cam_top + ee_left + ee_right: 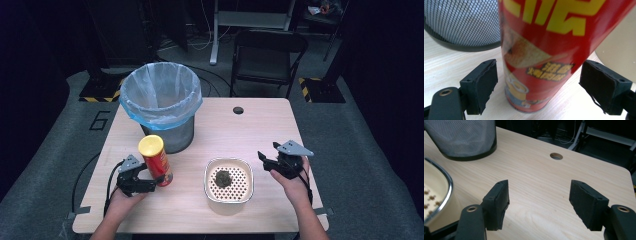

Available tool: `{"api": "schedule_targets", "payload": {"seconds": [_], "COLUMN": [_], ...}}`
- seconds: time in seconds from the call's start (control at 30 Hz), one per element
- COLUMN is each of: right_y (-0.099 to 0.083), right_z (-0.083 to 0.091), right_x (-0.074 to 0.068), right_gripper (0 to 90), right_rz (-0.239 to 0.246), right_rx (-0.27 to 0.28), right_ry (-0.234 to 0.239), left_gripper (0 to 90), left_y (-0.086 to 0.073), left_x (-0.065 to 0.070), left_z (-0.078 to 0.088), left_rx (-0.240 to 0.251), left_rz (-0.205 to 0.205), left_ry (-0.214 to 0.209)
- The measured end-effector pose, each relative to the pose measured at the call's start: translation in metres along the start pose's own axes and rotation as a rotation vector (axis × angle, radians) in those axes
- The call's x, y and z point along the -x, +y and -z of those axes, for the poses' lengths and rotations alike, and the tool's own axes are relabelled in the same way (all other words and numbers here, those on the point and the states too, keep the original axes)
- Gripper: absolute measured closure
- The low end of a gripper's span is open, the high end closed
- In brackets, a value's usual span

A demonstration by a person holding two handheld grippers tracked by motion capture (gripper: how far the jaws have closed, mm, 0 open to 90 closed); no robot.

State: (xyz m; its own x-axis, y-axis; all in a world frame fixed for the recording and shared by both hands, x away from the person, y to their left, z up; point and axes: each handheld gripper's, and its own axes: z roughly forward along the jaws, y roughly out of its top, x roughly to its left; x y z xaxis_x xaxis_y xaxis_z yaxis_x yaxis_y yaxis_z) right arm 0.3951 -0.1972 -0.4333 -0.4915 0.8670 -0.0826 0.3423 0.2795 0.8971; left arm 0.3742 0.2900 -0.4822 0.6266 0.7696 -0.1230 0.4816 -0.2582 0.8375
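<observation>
Left hand-held gripper is sitting near the front left corner of the tabletop, jaws wide and bracketing the can. In the left gripper view the pads are standing off the can on both sides, gaps visible, so nothing is being held. The can is tilting in both views, its base on the wood just in front of the bin.

Right hand-held gripper is hovering near the right edge, jaws moderately open with bare wood between them in the right gripper view; it is holding nothing. The tray with a dark clump is lying between the two grippers, toward the front edge.

Risks, as judged:
- The can is tall, narrow and already leaning; one pad arriving first is likely to push it over toward the tray or bin.
- A grip low on the body leaves most of the can above the pads, so it may pivot on lifting.
- The smooth printed surface may slip under light pressure.

View differences: the high view is giving the layout, the yellow lid and the lined bin mouth. The left gripper view is giving the pad gaps and the can's base contact. The right gripper view is showing the tray's metal rim, the bin's mesh wall and the cable hole.
</observation>
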Motion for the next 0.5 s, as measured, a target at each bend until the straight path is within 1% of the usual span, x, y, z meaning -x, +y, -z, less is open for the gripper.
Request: {"api": "schedule_targets", "payload": {"seconds": [0.03, 0.07, 0.1, 0.13, 0.17, 0.2, 0.23, 0.3, 0.5], "right_y": [-0.003, -0.006, -0.009, -0.012, -0.015, -0.019, -0.022, -0.030, -0.042], "right_z": [0.001, 0.001, 0.002, 0.003, 0.004, 0.005, 0.005, 0.007, 0.011], "right_x": [0.001, 0.001, 0.002, 0.004, 0.005, 0.006, 0.007, 0.010, 0.016], "right_gripper": [31.9, 31.9, 31.9, 31.9, 31.9, 31.9, 31.9, 31.9, 31.9], "right_rz": [-0.006, -0.015, -0.020, -0.025, -0.030, -0.034, -0.039, -0.052, -0.085], "right_rx": [-0.001, -0.003, -0.008, -0.009, -0.012, -0.015, -0.017, -0.028, -0.046], "right_ry": [-0.005, -0.009, -0.013, -0.018, -0.023, -0.027, -0.031, -0.037, -0.056], "left_gripper": [14.2, 14.2, 14.2, 14.2, 14.3, 14.5, 14.6, 14.8, 16.1], "left_y": [0.001, 0.001, 0.002, 0.002, 0.002, 0.003, 0.003, 0.003, 0.005], "left_x": [0.000, 0.000, 0.000, 0.000, 0.002, 0.000, 0.001, 0.001, -0.001], "left_z": [0.000, -0.002, -0.003, -0.004, -0.006, -0.006, -0.008, -0.010, -0.012], "left_rx": [-0.005, -0.004, 0.003, -0.005, -0.002, -0.008, -0.011, -0.007, 0.002], "left_rz": [-0.010, -0.009, -0.023, -0.029, -0.015, -0.037, -0.031, -0.042, -0.040], "left_ry": [-0.002, -0.005, 0.007, 0.005, 0.005, 0.009, 0.012, 0.017, 0.022]}}
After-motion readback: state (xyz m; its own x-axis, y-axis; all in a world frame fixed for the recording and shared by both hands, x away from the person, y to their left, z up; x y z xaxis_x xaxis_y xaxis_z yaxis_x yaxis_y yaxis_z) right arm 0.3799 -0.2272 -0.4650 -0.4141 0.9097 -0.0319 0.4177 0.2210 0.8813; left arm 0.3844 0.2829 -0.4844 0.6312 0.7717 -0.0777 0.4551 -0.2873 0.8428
